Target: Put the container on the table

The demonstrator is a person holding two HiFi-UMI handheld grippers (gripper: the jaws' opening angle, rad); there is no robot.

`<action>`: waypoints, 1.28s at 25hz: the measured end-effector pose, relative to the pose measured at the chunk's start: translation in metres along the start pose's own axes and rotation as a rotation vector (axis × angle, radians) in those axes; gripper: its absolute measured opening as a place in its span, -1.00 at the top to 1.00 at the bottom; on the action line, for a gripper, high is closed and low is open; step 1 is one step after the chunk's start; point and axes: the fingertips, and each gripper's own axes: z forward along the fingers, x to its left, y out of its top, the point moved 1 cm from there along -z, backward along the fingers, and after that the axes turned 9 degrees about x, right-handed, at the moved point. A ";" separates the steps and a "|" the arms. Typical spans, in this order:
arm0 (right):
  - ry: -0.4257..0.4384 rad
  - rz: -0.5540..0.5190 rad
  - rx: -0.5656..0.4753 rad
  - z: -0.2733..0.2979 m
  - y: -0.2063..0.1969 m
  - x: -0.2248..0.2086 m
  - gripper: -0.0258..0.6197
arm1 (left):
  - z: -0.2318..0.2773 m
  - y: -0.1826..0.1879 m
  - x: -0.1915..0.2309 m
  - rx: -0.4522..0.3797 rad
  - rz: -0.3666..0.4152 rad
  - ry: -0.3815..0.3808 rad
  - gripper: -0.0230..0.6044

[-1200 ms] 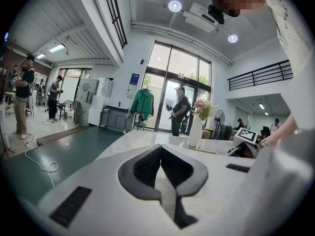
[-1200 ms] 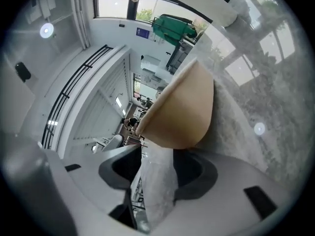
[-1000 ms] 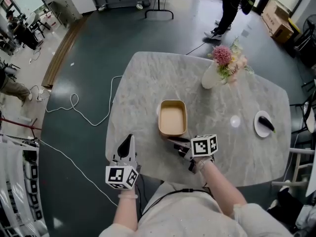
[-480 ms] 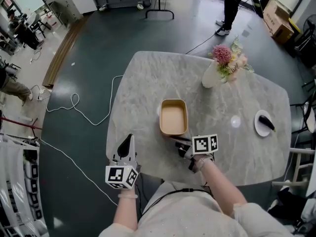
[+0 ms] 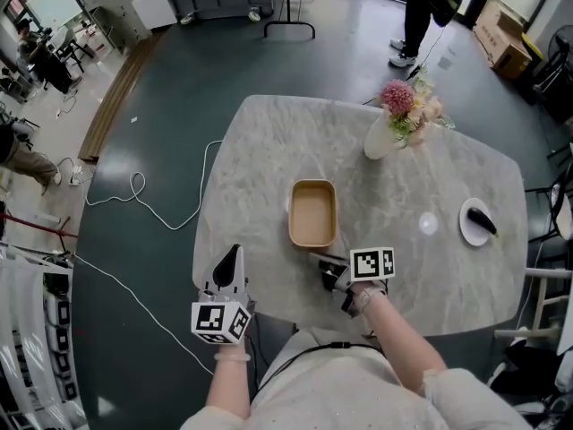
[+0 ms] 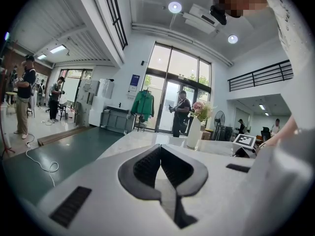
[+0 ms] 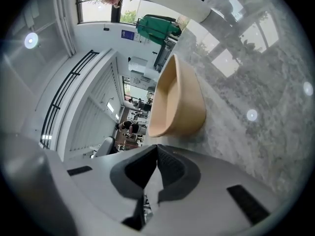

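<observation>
Your left gripper (image 5: pixel 233 253): near left, pointing away from you, jaws together, nothing between them. Your right gripper (image 5: pixel 319 260): near right, angled toward the left, rolled onto its side, jaws just closed tip to tip, nothing between them. Both your forearms (image 5: pixel 405 337) extend forward.

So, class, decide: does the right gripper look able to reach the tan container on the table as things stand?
Probably yes. The container sits just ahead of the right gripper on the table, nothing between; its shut fingers must open first.
</observation>
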 end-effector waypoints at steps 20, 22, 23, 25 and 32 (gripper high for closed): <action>-0.137 -0.605 -0.126 -0.078 -0.012 0.047 0.90 | -0.023 0.002 -0.027 -0.022 0.046 -0.029 0.91; -0.172 -0.687 -0.142 -0.090 -0.011 0.058 0.90 | -0.027 0.006 -0.028 -0.026 0.053 -0.033 0.91; -0.185 -0.726 -0.151 -0.096 -0.010 0.065 0.90 | -0.030 0.007 -0.028 -0.030 0.057 -0.035 0.91; -0.208 -0.804 -0.166 -0.109 -0.005 0.078 0.90 | -0.033 0.008 -0.029 -0.038 0.060 -0.036 0.91; -0.257 -0.980 -0.275 -0.156 0.027 0.132 0.90 | -0.034 0.024 -0.033 -0.065 0.064 -0.035 0.91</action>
